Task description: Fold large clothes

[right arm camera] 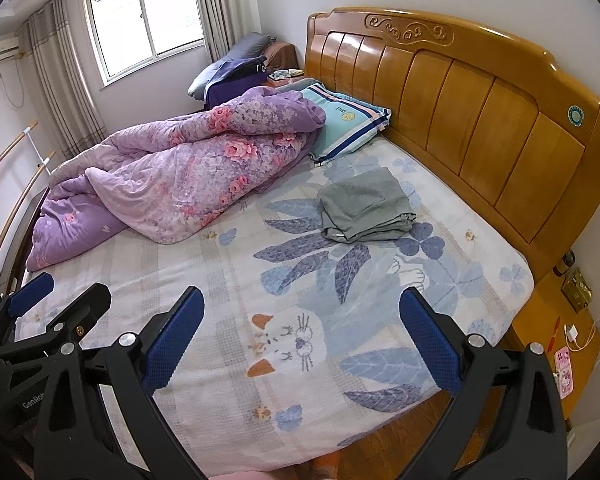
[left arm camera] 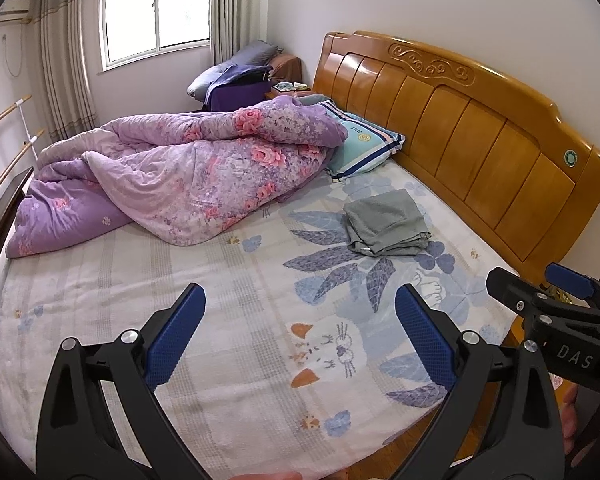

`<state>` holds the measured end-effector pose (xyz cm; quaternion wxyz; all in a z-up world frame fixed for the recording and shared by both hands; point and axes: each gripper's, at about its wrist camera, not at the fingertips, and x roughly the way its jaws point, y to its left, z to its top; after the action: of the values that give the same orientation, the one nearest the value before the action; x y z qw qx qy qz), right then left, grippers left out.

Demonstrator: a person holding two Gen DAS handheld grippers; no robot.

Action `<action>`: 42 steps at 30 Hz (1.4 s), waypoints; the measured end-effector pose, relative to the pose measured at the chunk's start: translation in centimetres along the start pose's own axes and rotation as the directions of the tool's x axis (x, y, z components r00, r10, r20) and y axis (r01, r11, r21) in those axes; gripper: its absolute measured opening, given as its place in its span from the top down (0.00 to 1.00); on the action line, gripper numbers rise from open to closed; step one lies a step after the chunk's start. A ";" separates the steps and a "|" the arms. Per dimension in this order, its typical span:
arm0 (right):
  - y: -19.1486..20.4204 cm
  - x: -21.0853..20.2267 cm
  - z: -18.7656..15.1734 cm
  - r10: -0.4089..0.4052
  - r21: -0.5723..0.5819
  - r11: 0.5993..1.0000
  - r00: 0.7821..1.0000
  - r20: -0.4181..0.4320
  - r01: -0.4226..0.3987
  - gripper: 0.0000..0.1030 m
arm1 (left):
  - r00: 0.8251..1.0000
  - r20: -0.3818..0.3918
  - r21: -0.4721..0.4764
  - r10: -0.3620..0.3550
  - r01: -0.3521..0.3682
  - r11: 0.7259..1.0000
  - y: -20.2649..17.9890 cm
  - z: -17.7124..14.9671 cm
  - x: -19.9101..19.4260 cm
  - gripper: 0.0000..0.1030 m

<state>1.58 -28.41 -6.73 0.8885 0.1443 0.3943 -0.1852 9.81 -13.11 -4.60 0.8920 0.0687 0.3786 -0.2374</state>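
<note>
The grey garment (left arm camera: 386,224) lies folded into a compact stack on the bed sheet (left arm camera: 228,304), near the wooden headboard (left arm camera: 460,120) and well apart from both grippers. What kind of garment it is cannot be told from the folded bundle; only a small pale tag or cord end shows at its near edge.

The left gripper (left arm camera: 300,336) hovers above the near part of the bed with its blue pads spread wide, holding nothing. The right gripper (right arm camera: 300,336) hangs likewise, its fingers apart and empty; in the left wrist view it is cut off at the frame's right edge (left arm camera: 548,300).

A crumpled purple floral quilt (left arm camera: 188,176) covers the far side of the bed and partly hides a striped teal pillow (left arm camera: 364,144). Beyond it, a dark heap of bedding (left arm camera: 236,76) under the window (left arm camera: 156,12) is too small to make out. A bedside stand (right arm camera: 556,332) carries a pink phone (right arm camera: 565,372) and a charger, partly cut off.
</note>
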 end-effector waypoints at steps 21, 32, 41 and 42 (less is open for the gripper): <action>0.0 -0.3 -0.8 -0.011 -0.001 1.000 1.000 -0.012 0.011 0.08 | 1.000 -0.014 -0.001 0.001 -0.001 1.000 0.6 -0.2 0.5 0.07; 0.0 -0.4 -0.7 -0.015 -0.003 1.000 1.000 -0.008 0.015 0.08 | 1.000 -0.017 -0.005 0.007 -0.007 1.000 1.1 -0.9 0.4 0.07; -0.4 -0.1 -0.8 -0.005 -0.009 1.000 1.000 -0.007 0.005 0.08 | 1.000 -0.013 -0.007 0.015 -0.015 1.000 1.4 -1.3 0.3 0.07; -0.5 -0.1 -0.8 -0.004 -0.011 1.000 1.000 -0.009 0.004 0.08 | 1.000 -0.013 -0.004 0.013 -0.013 1.000 1.2 -1.1 0.4 0.07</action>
<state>0.78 -28.50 -7.23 0.8871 0.1396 0.3995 -0.1844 9.91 -11.83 -5.72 0.8911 0.0709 0.3844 -0.2305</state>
